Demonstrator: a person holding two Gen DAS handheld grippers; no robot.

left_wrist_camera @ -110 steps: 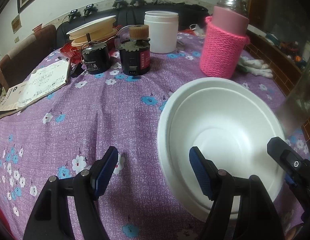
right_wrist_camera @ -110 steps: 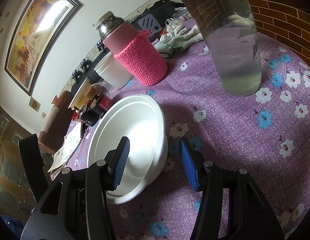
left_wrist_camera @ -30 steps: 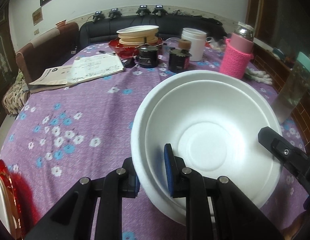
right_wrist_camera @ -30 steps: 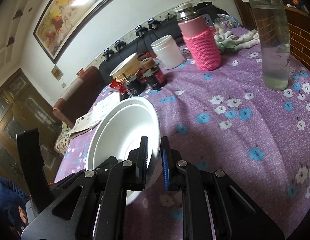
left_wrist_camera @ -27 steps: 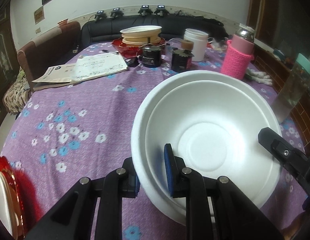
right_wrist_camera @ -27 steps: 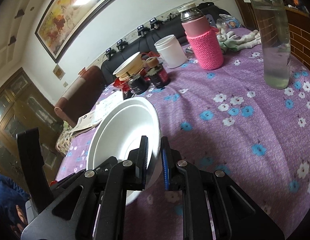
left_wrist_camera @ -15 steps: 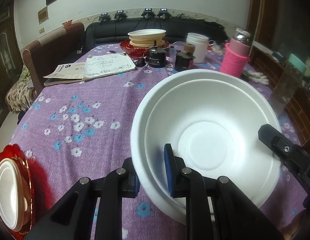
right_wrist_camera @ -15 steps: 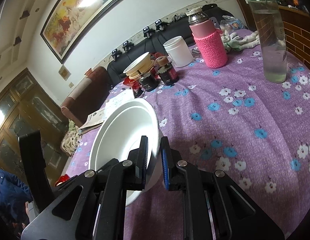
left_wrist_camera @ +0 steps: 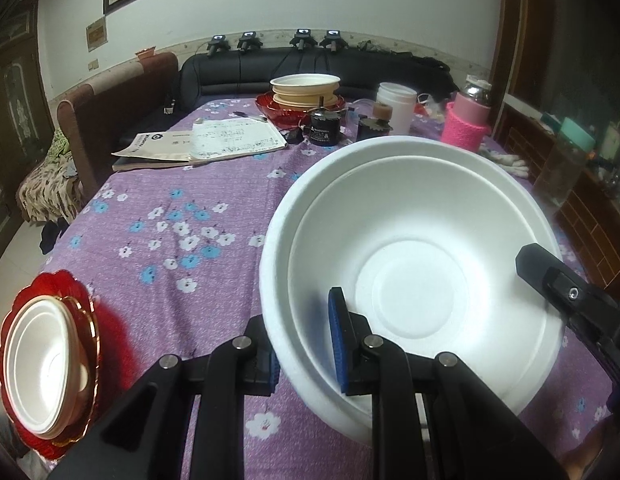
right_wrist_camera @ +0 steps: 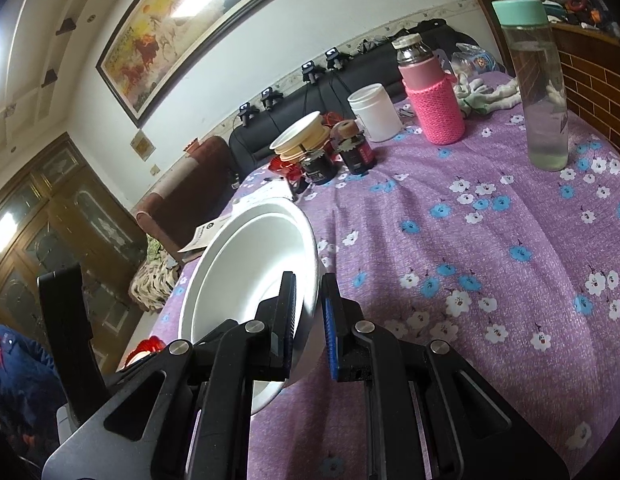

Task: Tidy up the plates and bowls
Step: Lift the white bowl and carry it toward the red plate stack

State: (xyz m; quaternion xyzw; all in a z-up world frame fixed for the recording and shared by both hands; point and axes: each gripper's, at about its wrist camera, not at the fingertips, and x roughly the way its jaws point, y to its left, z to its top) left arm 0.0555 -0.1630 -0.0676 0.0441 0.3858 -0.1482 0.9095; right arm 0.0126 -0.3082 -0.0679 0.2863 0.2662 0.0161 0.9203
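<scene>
A large white foam bowl (left_wrist_camera: 418, 280), seemingly two nested, hangs above the purple flowered tablecloth (left_wrist_camera: 169, 232). My left gripper (left_wrist_camera: 303, 344) is shut on its near left rim, one blue pad inside and one outside. My right gripper (right_wrist_camera: 310, 320) is shut on the opposite rim of the same white bowl (right_wrist_camera: 249, 264); its black body shows at the right of the left wrist view. A red scalloped plate (left_wrist_camera: 83, 308) holding a smaller white bowl (left_wrist_camera: 41, 364) sits at the table's near left edge. Far back, tan bowls (left_wrist_camera: 305, 88) are stacked on a red dish.
Papers (left_wrist_camera: 213, 144), two dark jars (left_wrist_camera: 324, 130), a white tub (left_wrist_camera: 396, 106) and a pink-knit flask (left_wrist_camera: 468, 120) stand at the back. A tall clear water bottle (right_wrist_camera: 542, 92) stands at the right. A brown chair (left_wrist_camera: 109, 120) and a black sofa lie beyond the table.
Both grippers, earlier open around the bowl on the table, have shut on its rim. In the last second they carried it back and up; the red plate came into view.
</scene>
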